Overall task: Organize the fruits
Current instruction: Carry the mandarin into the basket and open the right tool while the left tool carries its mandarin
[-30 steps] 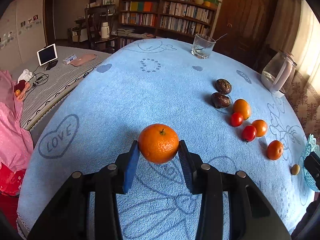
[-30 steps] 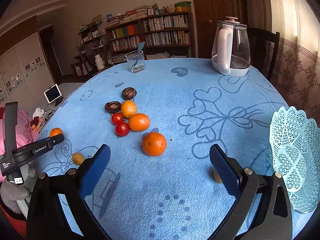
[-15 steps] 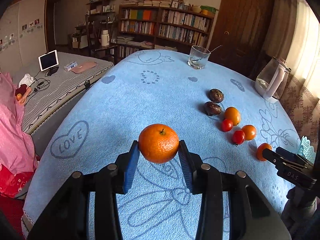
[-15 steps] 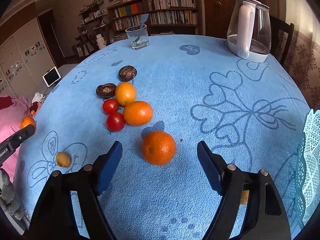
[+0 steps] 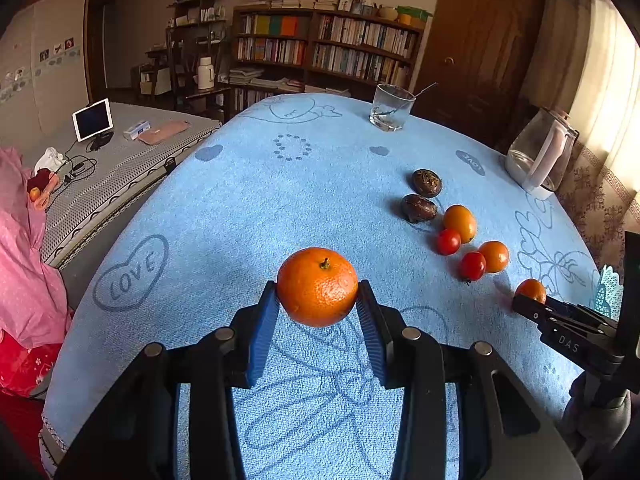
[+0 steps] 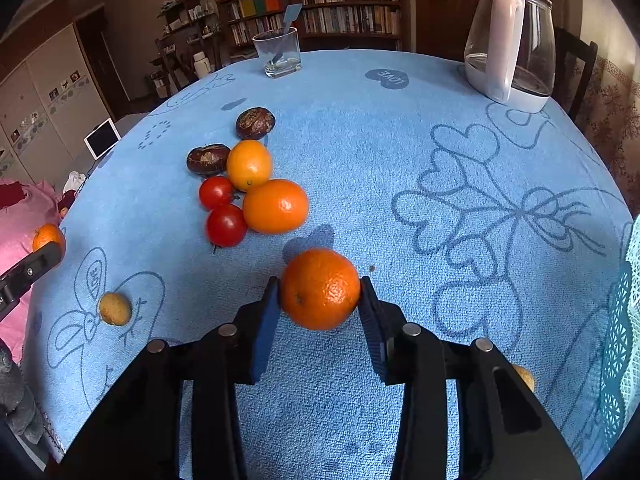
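My left gripper point(image 5: 317, 293) is shut on a stemmed orange point(image 5: 318, 276) and holds it above the blue tablecloth point(image 5: 280, 200). The jaws of my right gripper point(image 6: 319, 288) are closing on a second orange point(image 6: 320, 280) that rests on the cloth, and both pads touch its sides. Further back lies a cluster of two tangerines point(image 6: 276, 206), two red tomatoes point(image 6: 226, 224) and two dark passion fruits point(image 6: 208, 159). A small yellowish fruit point(image 6: 115, 309) sits at the left. A turquoise lattice basket point(image 6: 624, 340) shows at the right edge.
A glass with a spoon point(image 6: 280, 52) and a clear kettle point(image 6: 510, 40) stand at the far side of the table. Another small yellowish fruit point(image 6: 525, 377) peeks from behind the right finger. A low bench with a tablet point(image 5: 92, 119) and pink cloth point(image 5: 24, 272) lie left of the table.
My right gripper dropped toward the lone orange and its wide jaws closed in until the pads met it. The left gripper kept still with its orange.
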Tool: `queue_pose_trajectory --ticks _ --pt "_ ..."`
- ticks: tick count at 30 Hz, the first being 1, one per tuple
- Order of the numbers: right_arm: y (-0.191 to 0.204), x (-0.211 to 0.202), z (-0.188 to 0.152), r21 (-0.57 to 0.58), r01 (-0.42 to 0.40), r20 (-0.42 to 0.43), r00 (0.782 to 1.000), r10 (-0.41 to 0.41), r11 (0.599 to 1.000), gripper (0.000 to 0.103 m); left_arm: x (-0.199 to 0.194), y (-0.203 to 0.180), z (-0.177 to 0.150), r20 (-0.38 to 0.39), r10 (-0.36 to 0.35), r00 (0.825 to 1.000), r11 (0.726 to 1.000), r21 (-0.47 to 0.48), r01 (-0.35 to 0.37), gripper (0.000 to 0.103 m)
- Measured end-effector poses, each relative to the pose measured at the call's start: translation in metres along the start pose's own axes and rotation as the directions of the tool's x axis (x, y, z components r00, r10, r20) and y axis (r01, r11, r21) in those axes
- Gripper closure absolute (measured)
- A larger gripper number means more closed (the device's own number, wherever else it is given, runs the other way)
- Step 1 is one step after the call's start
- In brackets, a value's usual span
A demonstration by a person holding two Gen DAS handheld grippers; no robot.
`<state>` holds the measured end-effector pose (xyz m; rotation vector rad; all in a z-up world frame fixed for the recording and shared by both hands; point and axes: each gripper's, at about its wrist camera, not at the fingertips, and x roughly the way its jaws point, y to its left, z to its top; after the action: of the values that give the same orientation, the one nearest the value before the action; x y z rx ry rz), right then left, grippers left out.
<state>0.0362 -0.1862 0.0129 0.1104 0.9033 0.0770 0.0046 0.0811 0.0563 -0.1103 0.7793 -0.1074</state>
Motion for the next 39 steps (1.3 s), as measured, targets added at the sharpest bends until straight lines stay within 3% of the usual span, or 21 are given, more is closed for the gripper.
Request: queue_pose_trajectory --ticks 9,20,31,39 --pt "-0.010 -0.042 0.000 0.035 -0.024 0.085 0.996 0.021 0.999 0.063 -0.006 -0.006 0.000 0.012 -0.013 1.000 1.000 0.007 0.013 0.063" --pt "-0.058 -0.112 0.004 0.152 -0.028 0.215 0.977 -0.006 0.988 0.063 -0.021 -0.029 0.002 0.033 -0.056 0.998 0.997 0.048 0.054 0.063" --pt "-0.129 -0.162 -0.010 0.300 0.028 0.294 0.948 -0.121 0.953 0.063 -0.034 -0.051 0.007 0.051 -0.079 0.996 0.993 0.089 0.075 0.063" --pt "-0.186 -0.175 -0.040 0.420 0.096 0.260 0.940 -0.221 0.903 0.063 -0.036 -0.073 0.008 0.045 -0.100 0.994 0.988 0.125 0.094 0.063"
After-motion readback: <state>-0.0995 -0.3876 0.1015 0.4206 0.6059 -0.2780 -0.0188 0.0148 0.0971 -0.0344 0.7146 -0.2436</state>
